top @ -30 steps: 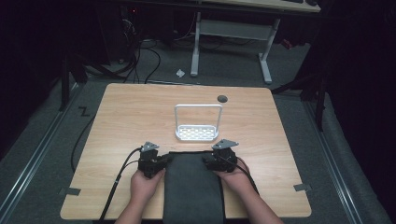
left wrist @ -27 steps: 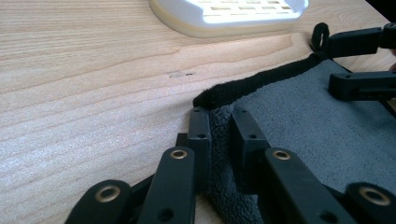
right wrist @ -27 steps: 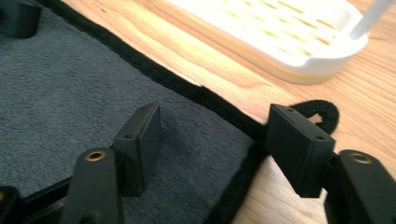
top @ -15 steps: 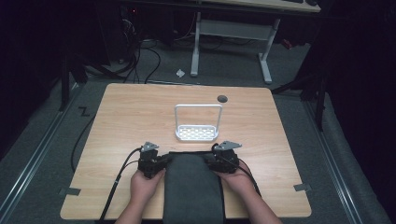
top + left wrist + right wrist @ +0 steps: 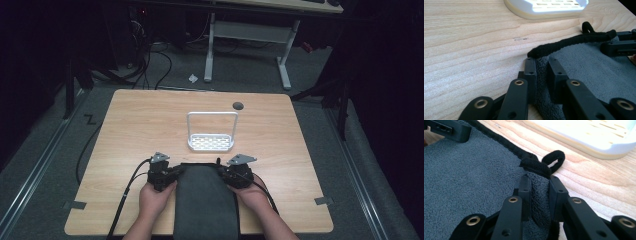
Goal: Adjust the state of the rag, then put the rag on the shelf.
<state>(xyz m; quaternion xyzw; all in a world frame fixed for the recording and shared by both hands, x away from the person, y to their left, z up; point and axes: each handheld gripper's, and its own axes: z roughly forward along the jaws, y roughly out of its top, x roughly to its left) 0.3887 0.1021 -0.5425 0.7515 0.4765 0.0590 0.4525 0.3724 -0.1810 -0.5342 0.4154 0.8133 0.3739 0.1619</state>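
Observation:
A dark grey towel (image 5: 205,200) with a black hem lies at the table's near edge between the person's hands. My left gripper (image 5: 172,174) is at its far left corner, and in the left gripper view (image 5: 541,61) the jaws are shut on a fold of towel (image 5: 584,62). My right gripper (image 5: 222,174) is at the far right corner. Its jaws have just been closing, and in the right gripper view (image 5: 539,180) they pinch a fold of towel (image 5: 474,182) just below the black hanging loop (image 5: 554,160).
A white rack (image 5: 211,142) with a slotted base and a tall hoop handle stands on the wooden table (image 5: 140,125) just beyond the towel. A dark round hole (image 5: 238,105) lies behind it. Cables trail off the table's near left side.
The right gripper's jaws have drawn together on the towel's corner. Both hands and the towel stay where they were.

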